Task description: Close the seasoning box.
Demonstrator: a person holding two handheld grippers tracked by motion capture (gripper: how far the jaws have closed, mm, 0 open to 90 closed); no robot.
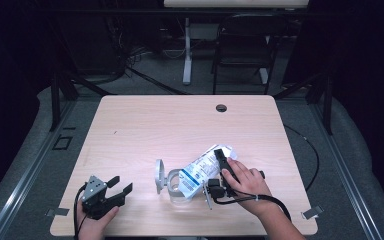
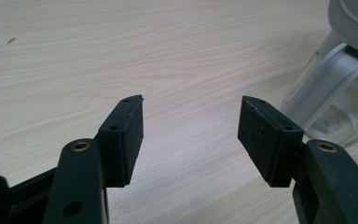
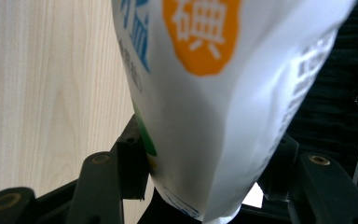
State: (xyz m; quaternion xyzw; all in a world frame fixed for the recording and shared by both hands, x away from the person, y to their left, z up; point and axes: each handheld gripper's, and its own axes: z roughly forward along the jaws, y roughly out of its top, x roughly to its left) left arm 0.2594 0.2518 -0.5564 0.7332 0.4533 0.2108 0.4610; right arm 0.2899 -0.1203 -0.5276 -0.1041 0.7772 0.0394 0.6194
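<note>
1. Pouring step: your right gripper (image 1: 223, 167) fingers clamp the white salt bag (image 1: 202, 170), tilted over the glass jar (image 1: 176, 186).
2. Left gripper (image 1: 116, 186) fingers apart, empty, left of jar; steady it next.

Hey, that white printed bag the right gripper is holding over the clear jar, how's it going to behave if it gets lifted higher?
The white bag looks soft: its skin dents and creases in the right gripper, so it would probably sag. Its glossy film may slip. The bulging body suggests loose contents, likely to shift toward the clear jar.
</note>
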